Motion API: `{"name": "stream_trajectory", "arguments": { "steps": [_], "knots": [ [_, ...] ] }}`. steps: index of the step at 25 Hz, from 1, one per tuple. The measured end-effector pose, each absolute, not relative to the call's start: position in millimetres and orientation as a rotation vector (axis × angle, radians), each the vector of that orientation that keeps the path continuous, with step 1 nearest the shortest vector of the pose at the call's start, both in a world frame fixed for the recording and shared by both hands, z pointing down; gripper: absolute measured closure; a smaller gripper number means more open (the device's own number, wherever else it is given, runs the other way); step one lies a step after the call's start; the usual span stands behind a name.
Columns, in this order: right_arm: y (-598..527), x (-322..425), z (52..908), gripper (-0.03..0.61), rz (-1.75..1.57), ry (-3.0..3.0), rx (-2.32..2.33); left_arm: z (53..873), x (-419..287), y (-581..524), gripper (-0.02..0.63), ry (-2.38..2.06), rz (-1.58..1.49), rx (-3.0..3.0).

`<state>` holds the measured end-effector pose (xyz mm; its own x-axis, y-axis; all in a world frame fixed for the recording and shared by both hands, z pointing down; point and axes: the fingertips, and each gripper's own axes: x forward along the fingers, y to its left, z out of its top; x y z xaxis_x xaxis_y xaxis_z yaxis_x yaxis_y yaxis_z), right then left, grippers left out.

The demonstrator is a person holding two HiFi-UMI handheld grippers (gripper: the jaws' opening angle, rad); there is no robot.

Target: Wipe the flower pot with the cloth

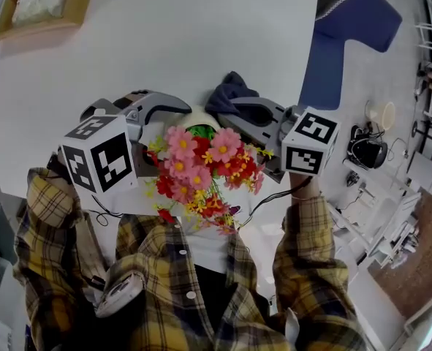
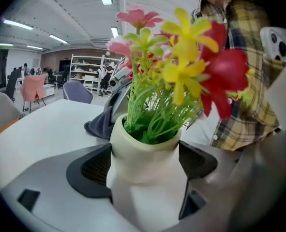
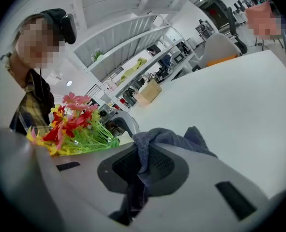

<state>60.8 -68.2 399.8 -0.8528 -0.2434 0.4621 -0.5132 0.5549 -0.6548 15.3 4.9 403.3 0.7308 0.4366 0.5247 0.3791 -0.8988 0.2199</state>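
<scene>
The left gripper (image 2: 145, 161) has its jaws clamped on the cream ceramic flower pot (image 2: 150, 192), close to the near edge of the white table (image 1: 164, 42). Just beside it, the right gripper (image 3: 138, 178) pinches the dark blue-grey cloth (image 3: 169, 139). Bare tabletop lies beyond, with a wooden tray (image 1: 80, 6) at the far left corner.

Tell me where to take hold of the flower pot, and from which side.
Grip the flower pot on its smooth cream wall just under the rim, coming in level from the side with a jaw on each flank, as the left gripper holds it. The flowers fan out above the rim, so a grip from above would likely crush them.
</scene>
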Motion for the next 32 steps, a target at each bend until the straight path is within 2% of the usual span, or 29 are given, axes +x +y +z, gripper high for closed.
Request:
{"name": "stream_trajectory", "arguments": {
  "steps": [10,20,32],
  "knots": [
    [-84.1,60.3,400.7,0.568,1.156,-2.481,0.641,405.9,19.4,-2.7,0.172,0.577,0.863,2.81],
    [-67.5,77.5,397.0,0.568,1.209,-2.452,0.967,416.3,-18.3,28.7,0.172,0.0,0.813,2.724],
    [-22.7,92.6,395.1,0.567,1.371,-2.34,1.322,396.7,-7.4,63.5,0.172,-0.566,0.559,2.549]
  ]
}}
